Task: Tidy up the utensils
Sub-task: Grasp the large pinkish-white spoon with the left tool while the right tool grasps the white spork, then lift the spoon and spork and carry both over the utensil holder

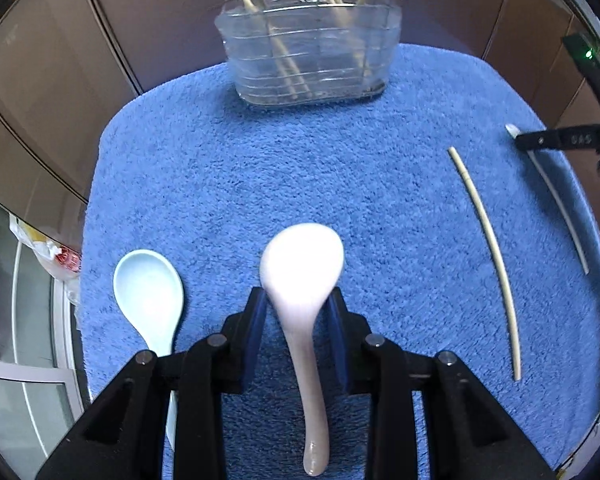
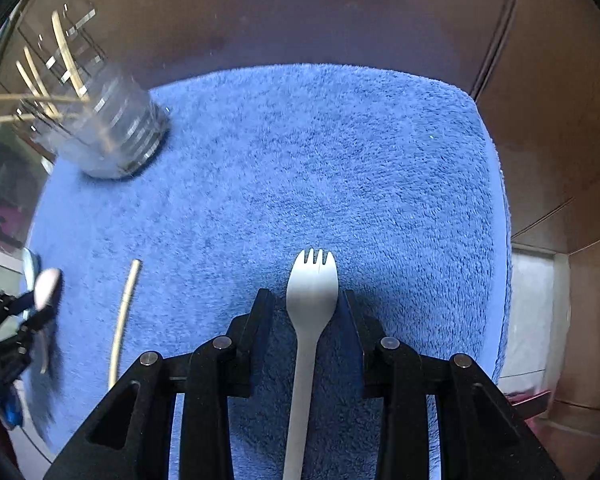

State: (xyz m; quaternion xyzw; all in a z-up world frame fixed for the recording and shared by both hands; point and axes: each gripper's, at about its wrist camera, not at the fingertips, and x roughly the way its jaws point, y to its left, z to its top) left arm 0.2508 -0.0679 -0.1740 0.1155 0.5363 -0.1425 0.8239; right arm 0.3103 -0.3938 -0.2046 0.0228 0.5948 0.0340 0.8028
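- Left gripper [image 1: 298,304]: jaws spread wide, straddling the neck of a pale pink ceramic soup spoon [image 1: 302,276] on the fluffy blue towel [image 1: 300,176]; contact unclear
- Right gripper [image 2: 306,304]: jaws spread either side of a white plastic fork [image 2: 312,292], apparently not touching
- Loose cream chopstick [image 1: 488,256] lies between them

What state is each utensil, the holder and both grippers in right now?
Pink spoon: lying on the towel, between the left gripper's fingers.
Left gripper: open around the pink spoon.
Blue spoon: lying loose, bowl up.
White spork: lying flat, between the right gripper's fingers.
Right gripper: open around the spork.
Chopstick: lying loose on the towel.
Utensil holder: upright, chopsticks inside.
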